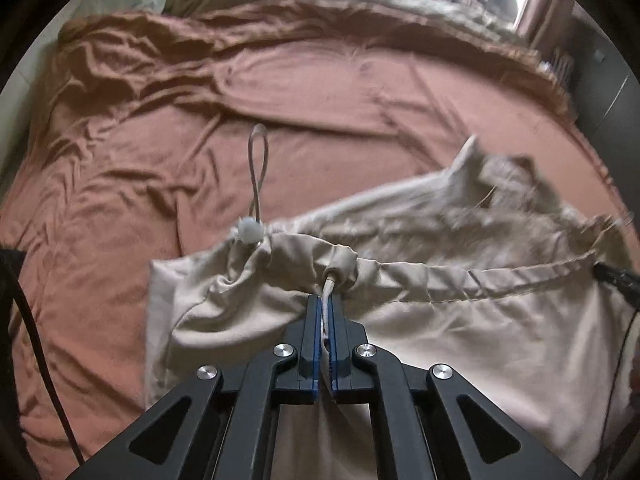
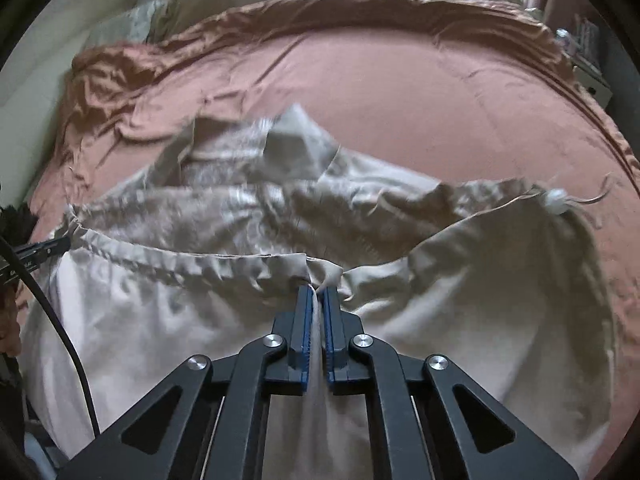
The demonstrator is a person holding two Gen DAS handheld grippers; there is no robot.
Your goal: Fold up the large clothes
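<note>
Crumpled beige woven-cloth garment (image 1: 460, 320), matt and creased, ahead of matt black gripper fingers (image 1: 310, 328) with ribbed blue pads; beyond lies a wrinkled rust-coloured bedsheet (image 1: 320, 92) with a faint satin sheen.

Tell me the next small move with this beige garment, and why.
Probably lift both grippers together and draw the hem taut. The left gripper and the right gripper are each shut on the beige garment, whose far part lies rumpled on the pink bedsheet.
</note>
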